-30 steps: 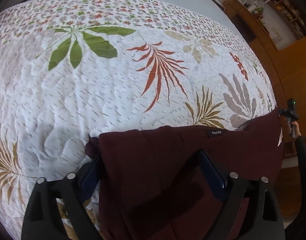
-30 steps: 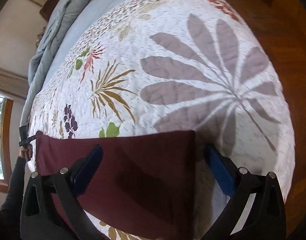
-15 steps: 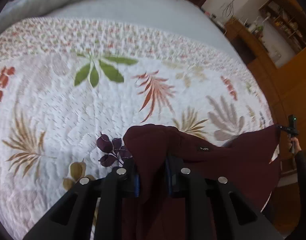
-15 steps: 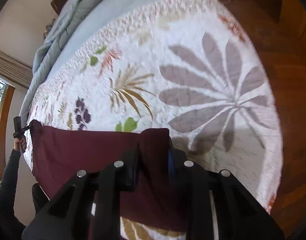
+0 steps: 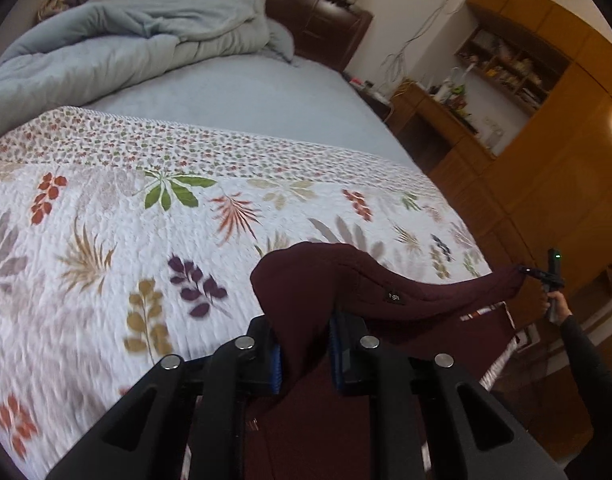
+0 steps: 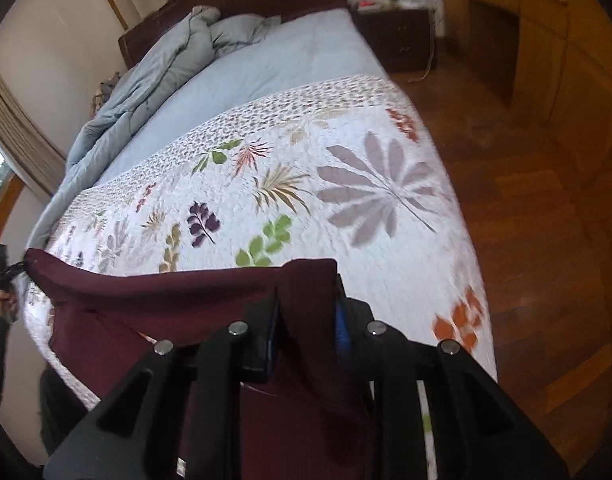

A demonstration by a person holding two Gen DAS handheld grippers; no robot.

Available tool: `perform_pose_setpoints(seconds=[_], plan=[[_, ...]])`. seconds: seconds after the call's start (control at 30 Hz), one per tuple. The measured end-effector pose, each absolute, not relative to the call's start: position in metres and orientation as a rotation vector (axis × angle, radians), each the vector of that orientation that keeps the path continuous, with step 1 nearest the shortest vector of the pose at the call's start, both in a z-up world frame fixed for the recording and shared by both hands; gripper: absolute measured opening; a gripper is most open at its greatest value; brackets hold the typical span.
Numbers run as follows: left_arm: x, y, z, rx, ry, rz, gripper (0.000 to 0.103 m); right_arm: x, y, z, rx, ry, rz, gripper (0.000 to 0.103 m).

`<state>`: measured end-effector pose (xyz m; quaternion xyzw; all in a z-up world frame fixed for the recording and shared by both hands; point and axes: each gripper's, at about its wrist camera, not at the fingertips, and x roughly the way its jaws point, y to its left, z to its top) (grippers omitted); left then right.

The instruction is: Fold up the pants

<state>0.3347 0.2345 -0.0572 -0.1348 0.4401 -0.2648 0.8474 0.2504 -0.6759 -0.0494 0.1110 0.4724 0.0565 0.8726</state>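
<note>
Left gripper (image 5: 304, 346): jaws nearly closed, blue pads pinching a bunched corner of the maroon pants (image 5: 406, 296), fabric humped up above the fingertips

Right gripper (image 6: 306, 312): jaws likewise nearly closed, clamped on the opposite corner of the same pants (image 6: 178, 296); also visible far right in the left wrist view, small, with a green light, gripped in a hand in a dark sleeve

Maroon pants: lifted at both pinched corners, upper edge strung between the two grippers and sagging slightly in the middle, remainder hanging down below over the near edge of the bed; small dark label (image 5: 394, 297) near the top edge

Quilted bedspread (image 5: 106, 240): white, printed with leaves in green, rust, purple, ochre and grey, narrow small-flower border along its far edge; spread over the near half of the bed, directly behind the pants

Pale blue sheet (image 5: 246, 100): beyond the bedspread

Grey-blue duvet (image 5: 118, 44): crumpled in a heap at the head end

Dark wooden headboard (image 5: 318, 28): behind the duvet

Wooden cabinets (image 5: 566, 140) and open shelving: along the far right wall

Wooden floor (image 6: 526, 220): beside the bed
</note>
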Motion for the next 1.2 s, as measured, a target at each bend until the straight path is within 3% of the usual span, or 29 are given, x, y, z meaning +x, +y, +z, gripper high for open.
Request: perform_pose_setpoints(seconds=[0.17,0.37,0.47,0.53,0.6,0.73,0.87,1.0,1.2], plan=[[0.267,0.241,-0.075,-0.276,0.936,-0.566,0.018,0.173,-0.668,-0.078,0.211,0.921,0.023,0.028],[0.207,0.251,-0.139,-0.276,1.066,-0.529,0.019,0.105,-0.655,-0.122,0.222,0.919,-0.066,0.030],[0.192,0.255,-0.170,-0.261,1.161,-0.456,0.034,0.086,-0.651,-0.136,0.270,0.943,-0.096,0.038],[0.179,0.264,-0.177,-0.301,1.170,-0.445,0.037,0.071,-0.655,-0.140,0.361,0.940,-0.116,0.053],[0.169,0.273,-0.174,-0.282,1.164,-0.372,0.079,0.060,-0.660,-0.142,0.444,0.947,-0.141,0.060],[0.145,0.312,-0.166,-0.313,1.149,-0.199,0.081,0.035,-0.670,-0.147,0.759,0.897,-0.108,0.063],[0.115,0.332,-0.136,-0.447,1.025,-0.139,0.081,0.027,-0.665,-0.155,1.051,0.809,-0.004,0.065],[0.107,0.304,-0.122,-0.597,0.975,-0.245,0.086,0.042,-0.661,-0.163,1.199,0.771,0.024,0.067],[0.134,0.249,-0.155,-0.802,1.102,-0.311,0.086,0.069,-0.668,-0.173,1.246,0.789,-0.041,0.068]])
